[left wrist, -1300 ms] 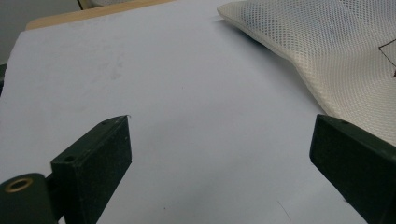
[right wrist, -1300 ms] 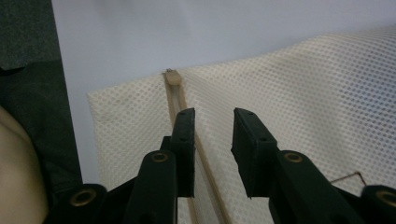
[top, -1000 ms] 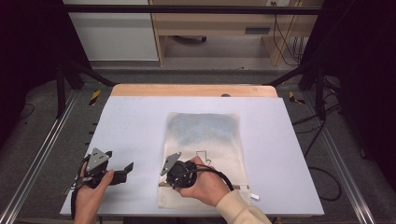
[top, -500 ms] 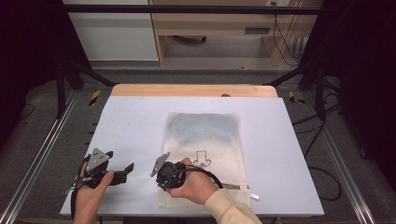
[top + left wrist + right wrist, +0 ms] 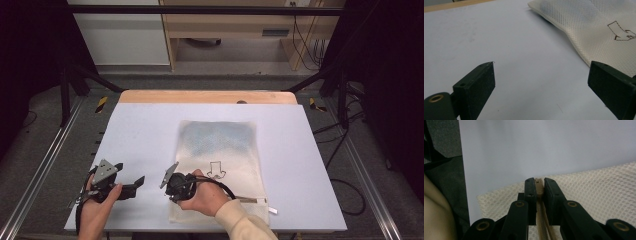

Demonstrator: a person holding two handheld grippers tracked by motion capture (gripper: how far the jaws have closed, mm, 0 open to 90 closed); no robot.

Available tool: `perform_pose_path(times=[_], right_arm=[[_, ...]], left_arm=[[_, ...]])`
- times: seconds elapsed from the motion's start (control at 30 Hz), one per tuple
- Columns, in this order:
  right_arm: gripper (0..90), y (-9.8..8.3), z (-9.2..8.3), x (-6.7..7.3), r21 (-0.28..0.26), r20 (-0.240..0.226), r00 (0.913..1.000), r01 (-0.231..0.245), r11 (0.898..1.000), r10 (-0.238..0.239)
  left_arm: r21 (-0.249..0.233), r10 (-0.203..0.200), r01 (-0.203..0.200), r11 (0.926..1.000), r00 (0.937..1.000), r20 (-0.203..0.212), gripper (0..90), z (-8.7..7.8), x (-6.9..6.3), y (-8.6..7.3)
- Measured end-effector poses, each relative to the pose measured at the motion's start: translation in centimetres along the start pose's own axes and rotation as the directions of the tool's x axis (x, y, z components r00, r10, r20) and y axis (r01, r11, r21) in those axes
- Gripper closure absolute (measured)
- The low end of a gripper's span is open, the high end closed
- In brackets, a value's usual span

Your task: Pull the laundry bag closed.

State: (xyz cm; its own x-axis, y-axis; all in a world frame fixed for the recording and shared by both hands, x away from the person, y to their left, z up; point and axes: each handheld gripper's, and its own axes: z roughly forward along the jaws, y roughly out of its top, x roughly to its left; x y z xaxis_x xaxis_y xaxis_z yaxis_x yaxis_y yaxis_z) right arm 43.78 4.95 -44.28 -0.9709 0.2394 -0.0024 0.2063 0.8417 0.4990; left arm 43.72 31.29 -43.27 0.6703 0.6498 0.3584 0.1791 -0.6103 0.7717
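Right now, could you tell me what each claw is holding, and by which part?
The right claw is shut on the mesh bag, pinching its zipper strip near the corner. The left claw is open, holding nothing.

— What's the bag [image 5: 220,150] made of?

— Cream cloth mesh, an open honeycomb weave, soft and matt. In the right gripper view a tan woven zip tape [image 5: 539,192] runs along its edge, ribbed and a bit coarse.

— And the table [image 5: 140,135]?

— A pale, smooth matt top, faintly smudged in the left gripper view, with a strip of bare light wood [image 5: 207,97] along the far edge.

— The tools?

— The right gripper [image 5: 539,195] looks like black matt plastic with small brass-coloured rivets at the joints. The left gripper [image 5: 544,85] is the same dull black, its pads [image 5: 482,82] finely grained. On top sits a grey plate [image 5: 105,171], flat and low-sheen.

— The floor [image 5: 40,165]?

— Dark grey, rough, carpet-like.
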Motion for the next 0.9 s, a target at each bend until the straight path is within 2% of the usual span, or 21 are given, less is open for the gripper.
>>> perform_pose_path(times=[0.07,0.1,0.13,0.17,0.23,0.33,0.4,0.47,0.6,0.67,0.7,0.73,0.77,0.8,0.83,0.87,0.9], right_arm=[[81.6,0.0,0.0,0.0,-0.001,-0.005,1.0,0.0,1.0,0.0],[81.7,0.0,-0.1,0.0,-0.007,-0.007,1.0,-0.005,1.0,0.005],[81.7,0.0,-0.1,0.0,-0.007,-0.007,1.0,-0.005,1.0,0.005],[81.8,0.0,-0.4,-0.1,-0.022,-0.012,0.9999,-0.007,1.0,0.007],[81.8,0.0,-0.7,-0.2,-0.039,-0.013,0.9999,-0.008,0.999,0.008],[81.9,-0.1,-1.2,-0.3,-0.057,-0.017,0.9997,-0.016,0.998,0.015],[81.9,-0.1,-1.6,-0.3,-0.065,-0.018,0.9997,-0.019,0.998,0.018],[81.9,-0.1,-1.9,-0.4,-0.071,-0.022,0.9995,-0.025,0.997,0.023],[81.9,-0.1,-2.1,-0.5,-0.075,-0.028,0.9992,-0.03,0.997,0.028],[82.0,-0.1,-2.3,-0.5,-0.071,-0.023,0.9993,-0.032,0.997,0.03],[82.0,0.0,-2.3,-0.5,-0.073,-0.023,0.9994,-0.03,0.997,0.028],[82.0,0.0,-2.3,-0.5,-0.073,-0.023,0.9994,-0.03,0.997,0.028],[82.0,0.1,-2.4,-0.5,-0.074,-0.017,0.9996,-0.022,0.997,0.021],[82.0,0.1,-2.4,-0.5,-0.074,-0.017,0.9996,-0.022,0.997,0.021],[82.1,0.2,-2.5,-0.5,-0.073,-0.017,0.9997,-0.021,0.997,0.02],[82.1,0.2,-2.5,-0.5,-0.076,-0.016,0.9997,-0.021,0.997,0.02],[82.1,0.2,-2.6,-0.5,-0.077,-0.016,0.9996,-0.026,0.997,0.025]], left_arm=[[-0.001,-0.001,0.001,1.0,1.0,0.005,7.5,0.0,-0.1,0.0],[-0.003,0.014,-0.014,0.9999,0.9995,0.027,7.6,-0.2,-0.2,0.2],[-0.003,0.014,-0.014,0.9999,0.9995,0.027,7.6,-0.2,-0.2,0.2],[-0.007,0.034,-0.034,0.9994,0.9979,0.054,7.7,-0.5,-0.4,0.4],[-0.011,0.054,-0.053,0.9985,0.9964,0.065,7.7,-1.0,-0.7,0.7],[-0.023,0.028,-0.026,0.9994,0.9958,0.087,8.0,-1.2,-1.5,1.0],[-0.018,0.04,-0.038,0.9991,0.9931,0.11,8.0,-1.1,-2.1,1.1],[-0.02,0.067,-0.065,0.9977,0.9871,0.145,7.8,-0.9,-2.4,1.2],[-0.02,0.072,-0.07,0.9973,0.984,0.163,7.5,-0.9,-3.3,1.4],[-0.023,0.068,-0.065,0.9976,0.9804,0.185,8.1,-0.7,-4.0,1.5],[-0.014,0.088,-0.087,0.9961,0.9749,0.205,8.1,-0.4,-4.4,1.7],[-0.014,0.088,-0.087,0.9961,0.9749,0.205,8.2,-0.4,-4.4,1.7],[-0.01,0.106,-0.106,0.9943,0.9683,0.226,8.2,0.0,-4.8,1.8],[-0.01,0.106,-0.106,0.9943,0.9683,0.226,8.2,0.0,-4.8,1.8],[-0.015,0.11,-0.11,0.9939,0.964,0.242,8.4,0.4,-5.1,1.9],[-0.015,0.11,-0.11,0.9939,0.964,0.242,8.4,0.4,-5.1,1.9],[-0.027,0.114,-0.111,0.9934,0.9562,0.269,9.2,0.8,-5.4,2.1]])
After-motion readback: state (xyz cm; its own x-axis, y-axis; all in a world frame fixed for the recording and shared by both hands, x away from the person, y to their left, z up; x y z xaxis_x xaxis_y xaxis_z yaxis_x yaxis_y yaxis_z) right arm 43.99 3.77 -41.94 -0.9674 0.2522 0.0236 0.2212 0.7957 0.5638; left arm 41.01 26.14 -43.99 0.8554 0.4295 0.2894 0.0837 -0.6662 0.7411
